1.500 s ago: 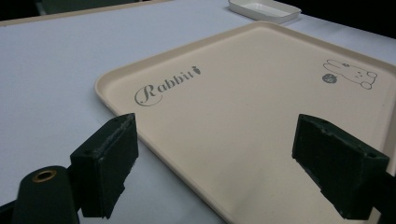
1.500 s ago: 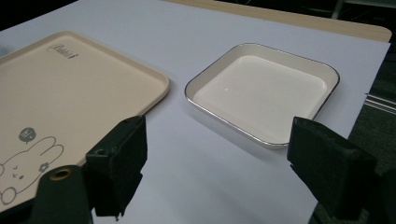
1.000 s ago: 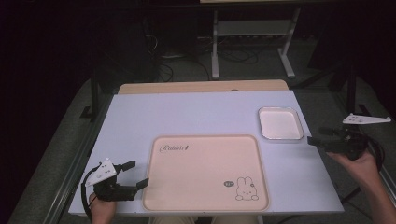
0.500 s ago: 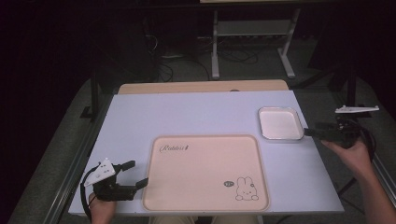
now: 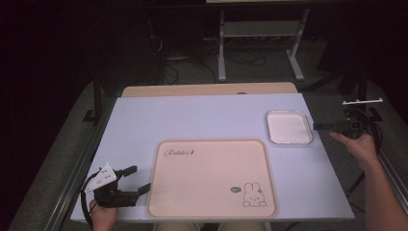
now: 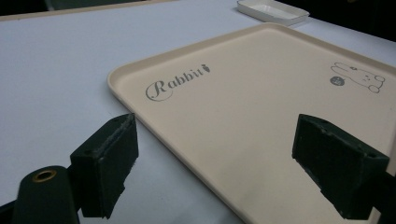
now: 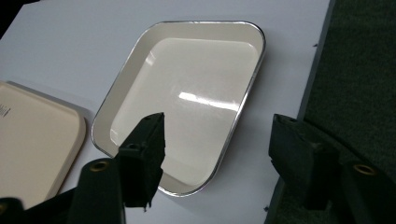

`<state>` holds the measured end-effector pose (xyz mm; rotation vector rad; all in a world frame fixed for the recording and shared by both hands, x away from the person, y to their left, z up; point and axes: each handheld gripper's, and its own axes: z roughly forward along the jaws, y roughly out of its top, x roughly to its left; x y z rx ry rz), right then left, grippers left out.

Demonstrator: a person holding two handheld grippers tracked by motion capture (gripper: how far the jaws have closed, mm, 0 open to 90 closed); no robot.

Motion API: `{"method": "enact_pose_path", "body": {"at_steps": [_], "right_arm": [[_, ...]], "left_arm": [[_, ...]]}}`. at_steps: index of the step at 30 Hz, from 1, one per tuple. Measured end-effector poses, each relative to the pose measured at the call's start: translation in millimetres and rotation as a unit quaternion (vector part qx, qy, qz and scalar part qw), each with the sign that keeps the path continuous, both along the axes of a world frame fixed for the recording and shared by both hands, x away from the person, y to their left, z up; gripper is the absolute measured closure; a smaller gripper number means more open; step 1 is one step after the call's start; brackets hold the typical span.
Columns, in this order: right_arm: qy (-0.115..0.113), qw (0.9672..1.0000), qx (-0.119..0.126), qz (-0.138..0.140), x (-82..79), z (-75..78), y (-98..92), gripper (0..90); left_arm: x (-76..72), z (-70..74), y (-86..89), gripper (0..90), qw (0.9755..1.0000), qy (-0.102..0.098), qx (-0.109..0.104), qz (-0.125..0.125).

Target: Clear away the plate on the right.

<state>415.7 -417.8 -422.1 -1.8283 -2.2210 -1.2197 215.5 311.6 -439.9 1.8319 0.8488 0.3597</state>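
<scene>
Straddling the near rim of the white dish (image 7: 187,98), the right gripper (image 7: 219,154) is seen with jaws spread, just closing, not yet pinching. The pink tray (image 7: 32,144) is cut off beside it. The left gripper (image 6: 215,168) is held spread, empty.

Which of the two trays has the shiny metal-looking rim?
The small white tray near the table's right edge, by the right gripper; the large beige rabbit tray has none.

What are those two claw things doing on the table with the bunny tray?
A person holds a gripper in each hand. The right gripper reaches in from the table's right edge toward the small white dish; its jaws have just been closing and straddle the dish's near rim without pressing on it. The left gripper waits, jaws open, at the near left corner of the big beige bunny tray, one jaw over it. Nothing is lifted yet.
</scene>
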Motion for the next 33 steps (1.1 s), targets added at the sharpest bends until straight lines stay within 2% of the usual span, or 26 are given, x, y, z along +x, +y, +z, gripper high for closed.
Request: {"method": "enact_pose_path", "body": {"at_steps": [3, 5, 7, 10, 18, 22, 25, 27, 32, 33], "right_arm": [[0.015, 0.9999, 0.002, -0.007, 6.1, -2.8, 0.4, 40.7], [0.028, 0.9995, 0.011, -0.008, 10.1, -4.9, 0.4, 44.1], [0.048, 0.9986, 0.023, -0.007, 15.7, -7.6, 0.4, 47.1], [0.068, 0.9972, 0.026, -0.018, 21.5, -9.1, 3.1, 50.8], [0.109, 0.9931, 0.01, -0.042, 34.9, -17.7, 8.9, 62.8], [0.114, 0.9922, 0.018, -0.048, 38.8, -18.5, 8.8, 68.3], [0.118, 0.9914, 0.014, -0.055, 40.7, -19.2, 9.0, 70.8], [0.129, 0.9899, 0.01, -0.057, 43.4, -21.6, 10.6, 72.1], [0.132, 0.9892, 0.007, -0.064, 46.2, -23.3, 14.6, 75.9], [0.14, 0.988, 0.001, -0.067, 47.5, -24.6, 17.3, 77.5]], "left_arm": [[-0.3, 0.4, -0.2, 14.0, 1.0, -0.002, 0.003, 0.002], [-0.5, 0.4, 0.0, 14.0, 1.0, -0.002, 0.002, 0.002], [-0.5, 0.0, 0.2, 14.0, 1.0, -0.001, 0.003, 0.003], [-0.2, -0.3, 0.8, 14.0, 1.0, 0.0, 0.004, 0.005], [-0.9, 0.1, 2.6, 14.0, 0.9999, -0.001, 0.005, 0.01], [-0.6, 0.1, 2.5, 14.0, 0.9999, -0.001, 0.005, 0.01], [-0.5, -0.1, 2.2, 14.0, 0.9999, -0.001, 0.005, 0.01], [-0.5, -0.1, 2.5, 14.0, 0.9999, 0.0, 0.004, 0.01], [-0.6, -0.5, 3.0, 14.0, 0.9999, 0.001, 0.004, 0.011], [-0.7, -0.3, 2.6, 14.0, 0.9999, 0.0, 0.004, 0.01]]}}
